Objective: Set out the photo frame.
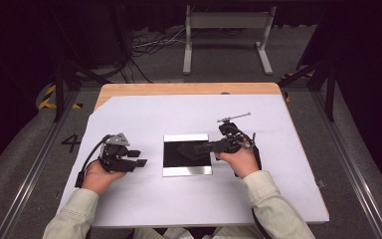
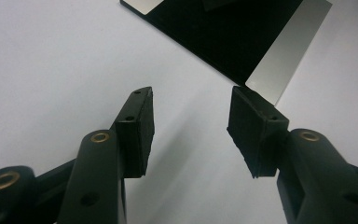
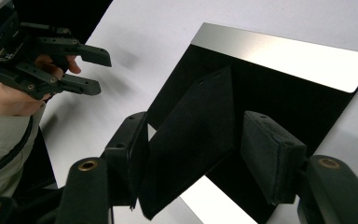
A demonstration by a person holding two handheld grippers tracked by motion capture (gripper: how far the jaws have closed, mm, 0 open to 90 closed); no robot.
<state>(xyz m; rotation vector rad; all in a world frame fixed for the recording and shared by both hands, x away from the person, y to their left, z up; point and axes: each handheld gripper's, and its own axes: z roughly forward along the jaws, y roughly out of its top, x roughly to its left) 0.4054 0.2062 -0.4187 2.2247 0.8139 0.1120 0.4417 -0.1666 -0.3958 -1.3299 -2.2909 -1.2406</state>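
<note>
A shiny square plate (image 1: 187, 171) lies flat in the middle of the white table cover; its face reflects black, with bright strips at its far and near edges. In the right gripper view the plate (image 3: 284, 51) lies just beyond the jaws. My right gripper (image 1: 205, 148) reaches over its right half and holds a flat black pad (image 3: 191, 140), tilted up between the jaws of the right gripper (image 3: 196, 122). The pad (image 1: 190, 148) hangs over the plate's centre. My left gripper (image 1: 141, 157) rests open on the cover left of the plate (image 2: 284, 60), with nothing between the jaws of the left gripper (image 2: 192, 95).
The white cover (image 1: 179, 114) spans most of the wooden table (image 1: 189, 88). Behind the table stands a grey metal frame (image 1: 226, 30) with cables on the floor. The other hand and left gripper (image 3: 101, 72) show at the upper left of the right gripper view.
</note>
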